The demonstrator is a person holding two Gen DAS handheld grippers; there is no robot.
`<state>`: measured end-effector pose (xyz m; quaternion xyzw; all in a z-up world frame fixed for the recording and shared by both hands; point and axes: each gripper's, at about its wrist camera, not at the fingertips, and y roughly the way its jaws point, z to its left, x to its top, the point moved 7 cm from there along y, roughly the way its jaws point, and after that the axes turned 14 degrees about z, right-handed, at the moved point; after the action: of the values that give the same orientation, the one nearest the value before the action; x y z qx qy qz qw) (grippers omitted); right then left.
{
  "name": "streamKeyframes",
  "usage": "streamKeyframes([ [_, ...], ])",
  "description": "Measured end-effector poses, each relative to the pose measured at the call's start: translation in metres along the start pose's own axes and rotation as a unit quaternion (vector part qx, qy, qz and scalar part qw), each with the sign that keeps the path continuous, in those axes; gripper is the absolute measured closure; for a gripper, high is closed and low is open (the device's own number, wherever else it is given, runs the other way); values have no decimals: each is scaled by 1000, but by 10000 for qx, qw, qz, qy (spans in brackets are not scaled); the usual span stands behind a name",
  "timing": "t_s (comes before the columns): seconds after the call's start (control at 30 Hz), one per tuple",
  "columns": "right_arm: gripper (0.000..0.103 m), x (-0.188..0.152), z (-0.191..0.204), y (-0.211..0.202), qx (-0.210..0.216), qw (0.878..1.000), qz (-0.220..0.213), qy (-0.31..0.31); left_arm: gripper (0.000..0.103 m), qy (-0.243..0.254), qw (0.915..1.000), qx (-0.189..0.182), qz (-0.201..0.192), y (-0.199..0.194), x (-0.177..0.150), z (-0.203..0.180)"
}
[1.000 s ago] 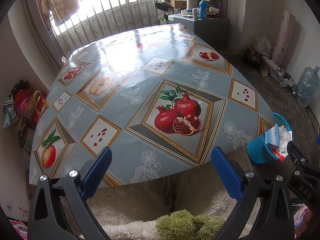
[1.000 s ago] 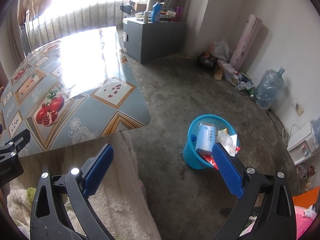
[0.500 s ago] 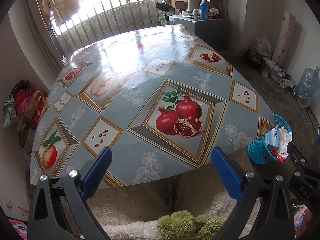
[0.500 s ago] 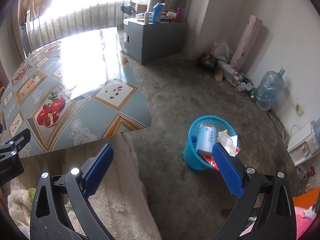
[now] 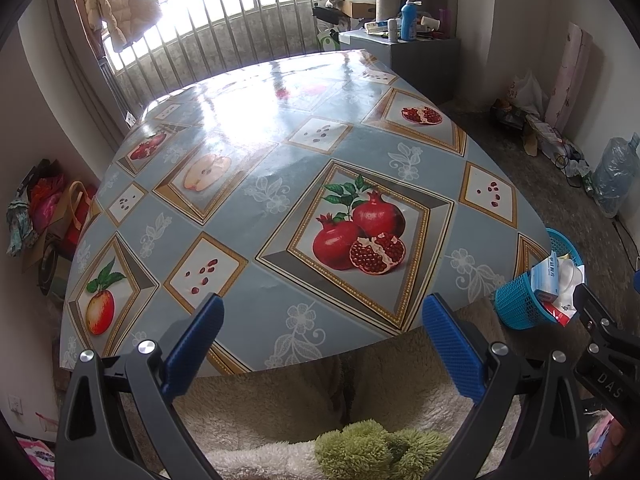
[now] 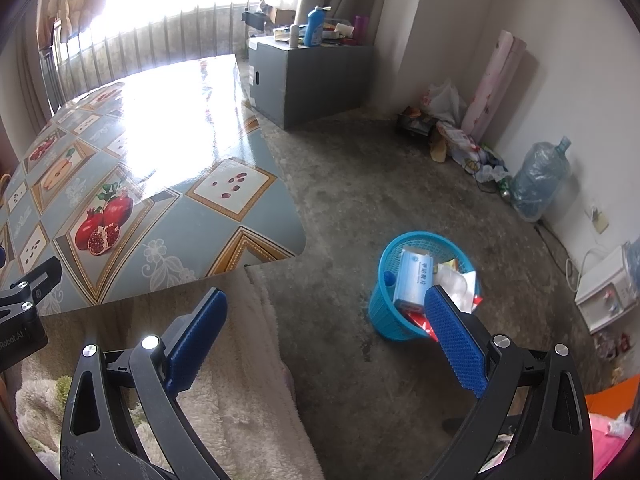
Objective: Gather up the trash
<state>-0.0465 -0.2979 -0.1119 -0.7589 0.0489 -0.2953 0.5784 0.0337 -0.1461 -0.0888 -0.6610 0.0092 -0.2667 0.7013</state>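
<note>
both the left gripper (image 5: 320, 320) and the right gripper (image 6: 326, 316) are spread apart and hold nothing, with the blue trash basket (image 6: 386, 316) on the floor beside the table (image 5: 280, 184)

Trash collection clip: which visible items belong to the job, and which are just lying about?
Job:
blue trash basket
blue-and-white box in it
white wrappers in it
left tongs, open
right tongs, open

Lying about:
water jug
grey cabinet
blue bottle
</note>
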Motion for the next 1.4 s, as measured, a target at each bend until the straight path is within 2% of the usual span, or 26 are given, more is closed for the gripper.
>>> streamKeyframes([
  [1.4,8,3,5,1,3,10000,-20,25,6,-3,10000,1,5,0,-1,1],
])
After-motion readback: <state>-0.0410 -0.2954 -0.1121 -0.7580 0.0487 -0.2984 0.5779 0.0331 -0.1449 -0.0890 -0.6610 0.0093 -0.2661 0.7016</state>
